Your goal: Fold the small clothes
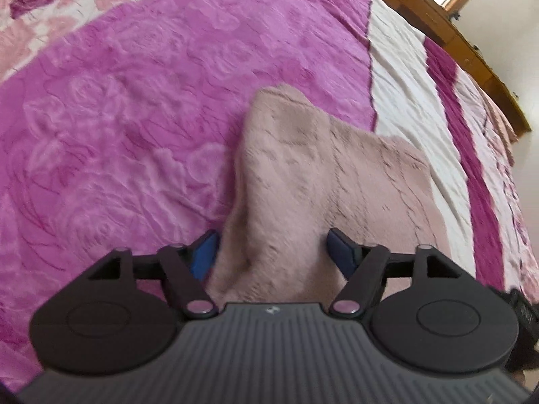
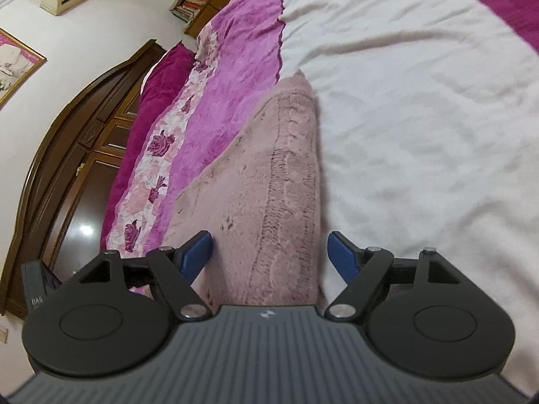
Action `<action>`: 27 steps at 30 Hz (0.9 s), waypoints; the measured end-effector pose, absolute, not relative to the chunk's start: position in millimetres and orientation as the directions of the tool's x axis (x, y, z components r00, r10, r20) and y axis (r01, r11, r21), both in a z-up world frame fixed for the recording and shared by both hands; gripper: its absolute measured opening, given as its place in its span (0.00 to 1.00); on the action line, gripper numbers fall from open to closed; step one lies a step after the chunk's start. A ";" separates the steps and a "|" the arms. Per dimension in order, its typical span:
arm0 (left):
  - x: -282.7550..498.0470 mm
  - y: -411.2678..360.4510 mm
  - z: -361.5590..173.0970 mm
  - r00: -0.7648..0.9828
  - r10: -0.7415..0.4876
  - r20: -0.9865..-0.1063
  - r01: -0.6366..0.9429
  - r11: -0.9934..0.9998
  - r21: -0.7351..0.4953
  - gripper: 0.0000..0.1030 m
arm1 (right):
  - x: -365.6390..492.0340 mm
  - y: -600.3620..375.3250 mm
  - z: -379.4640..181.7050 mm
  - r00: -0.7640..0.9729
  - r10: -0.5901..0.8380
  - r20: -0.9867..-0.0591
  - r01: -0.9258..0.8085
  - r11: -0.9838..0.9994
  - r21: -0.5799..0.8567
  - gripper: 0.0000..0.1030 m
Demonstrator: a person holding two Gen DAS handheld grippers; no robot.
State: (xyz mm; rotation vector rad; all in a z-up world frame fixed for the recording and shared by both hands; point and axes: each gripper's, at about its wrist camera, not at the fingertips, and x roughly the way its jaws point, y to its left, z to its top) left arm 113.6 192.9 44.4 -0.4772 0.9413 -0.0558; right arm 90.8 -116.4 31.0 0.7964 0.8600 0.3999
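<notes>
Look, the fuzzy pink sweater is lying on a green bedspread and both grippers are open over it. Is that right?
Not quite: the bedspread is purple-pink with a white band, not green, as the left wrist view shows. The rest holds: the fuzzy pink sweater lies on it, and the left gripper and right gripper are both open over it.

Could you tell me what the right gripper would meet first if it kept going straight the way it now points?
Most likely the pink knitted garment: it lies directly between and ahead of the open right gripper, on the bedspread. Depth is hard to judge.
</notes>
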 end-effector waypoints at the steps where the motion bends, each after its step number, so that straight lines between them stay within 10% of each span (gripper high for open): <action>1: 113.4 191.4 42.5 0.595 -0.259 -0.760 -0.149 0.894 -0.422 0.74 | 94.2 -114.0 30.0 0.598 0.614 -0.515 -0.006 0.646 0.763 0.79; 10: 122.1 198.8 20.0 0.624 -0.371 -0.688 -0.129 0.819 -0.559 0.81 | 120.0 -89.8 17.9 0.559 0.642 -0.524 -0.042 0.653 0.756 0.84; 15: 117.8 198.4 16.4 0.643 -0.409 -0.647 -0.127 0.776 -0.617 0.47 | 126.0 -83.7 20.5 0.569 0.646 -0.509 -0.047 0.643 0.764 0.60; 27: 102.3 169.0 43.7 0.659 -0.485 -0.575 -0.075 0.718 -0.692 0.39 | 106.3 -108.9 87.1 0.622 0.654 -0.430 -0.104 0.614 0.783 0.51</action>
